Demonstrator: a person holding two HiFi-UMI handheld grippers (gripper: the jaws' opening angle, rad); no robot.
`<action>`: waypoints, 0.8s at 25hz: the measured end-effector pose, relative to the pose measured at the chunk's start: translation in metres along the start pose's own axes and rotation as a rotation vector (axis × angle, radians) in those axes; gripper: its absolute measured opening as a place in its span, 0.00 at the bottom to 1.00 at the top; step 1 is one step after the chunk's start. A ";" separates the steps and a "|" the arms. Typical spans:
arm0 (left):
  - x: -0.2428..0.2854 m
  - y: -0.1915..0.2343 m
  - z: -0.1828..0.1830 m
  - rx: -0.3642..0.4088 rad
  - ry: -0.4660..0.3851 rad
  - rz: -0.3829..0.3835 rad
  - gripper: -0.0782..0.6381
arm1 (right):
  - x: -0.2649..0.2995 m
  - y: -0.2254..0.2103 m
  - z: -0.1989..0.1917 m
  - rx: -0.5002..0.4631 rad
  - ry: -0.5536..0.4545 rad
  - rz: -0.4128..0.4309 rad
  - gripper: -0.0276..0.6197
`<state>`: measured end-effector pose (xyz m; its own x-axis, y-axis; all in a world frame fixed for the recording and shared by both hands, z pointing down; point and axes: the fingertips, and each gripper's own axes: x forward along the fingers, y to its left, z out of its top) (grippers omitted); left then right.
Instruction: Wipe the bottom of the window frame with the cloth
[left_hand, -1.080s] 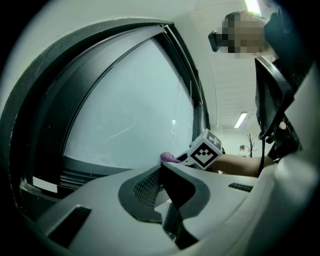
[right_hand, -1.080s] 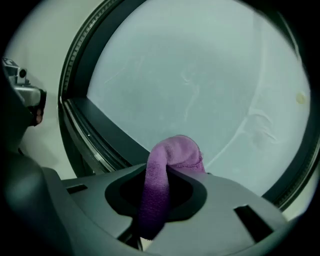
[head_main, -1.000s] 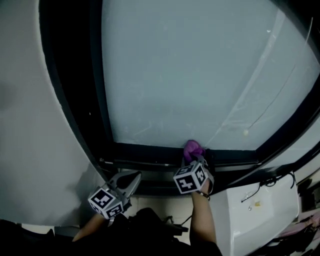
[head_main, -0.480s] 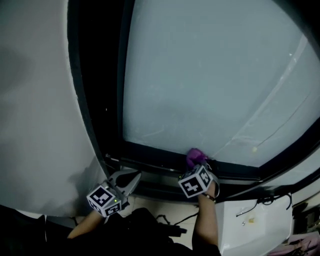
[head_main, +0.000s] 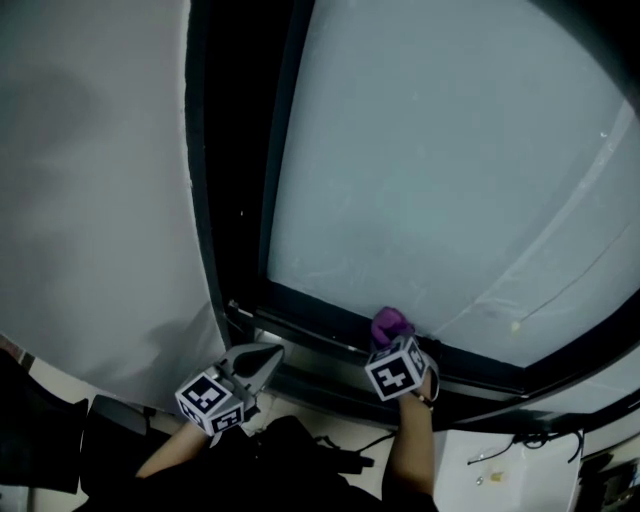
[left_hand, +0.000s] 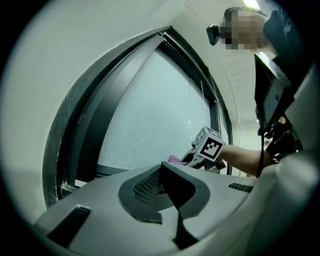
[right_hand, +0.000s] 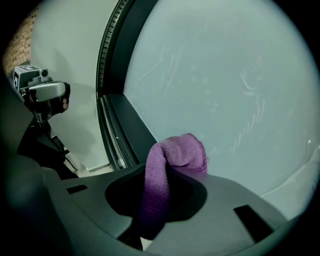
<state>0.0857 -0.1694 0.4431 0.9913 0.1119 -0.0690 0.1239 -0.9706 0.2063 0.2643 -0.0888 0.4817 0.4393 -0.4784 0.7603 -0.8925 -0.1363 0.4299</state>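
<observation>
A purple cloth is pinched in my right gripper, which is shut on it. The cloth presses on the dark bottom window frame, right under the glass. In the right gripper view the cloth folds over the jaws of the right gripper, with the bottom frame running off to the left. My left gripper hangs below the frame's lower left corner, shut and holding nothing. In the left gripper view the left gripper points toward the right hand's marker cube.
A large frosted glass pane fills the window. The white wall lies left of the dark upright frame. A white unit with cables stands at the lower right, and a dark object sits at the lower left.
The right gripper has slid the cloth a little left along the bottom frame toward the corner. The head view has turned left, showing more wall. The left gripper has hardly moved.
</observation>
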 end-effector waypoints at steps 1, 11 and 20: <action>-0.002 -0.001 0.000 -0.002 -0.002 0.011 0.11 | 0.002 0.005 0.002 -0.004 -0.010 0.023 0.17; -0.013 0.003 0.008 0.047 -0.018 0.088 0.11 | 0.006 0.025 0.031 -0.062 -0.085 0.125 0.17; -0.031 0.010 0.005 0.041 -0.019 0.166 0.11 | 0.010 0.046 0.051 -0.146 -0.080 0.205 0.17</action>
<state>0.0559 -0.1835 0.4423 0.9969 -0.0547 -0.0561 -0.0441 -0.9834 0.1762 0.2224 -0.1445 0.4841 0.2364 -0.5507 0.8005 -0.9353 0.0944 0.3411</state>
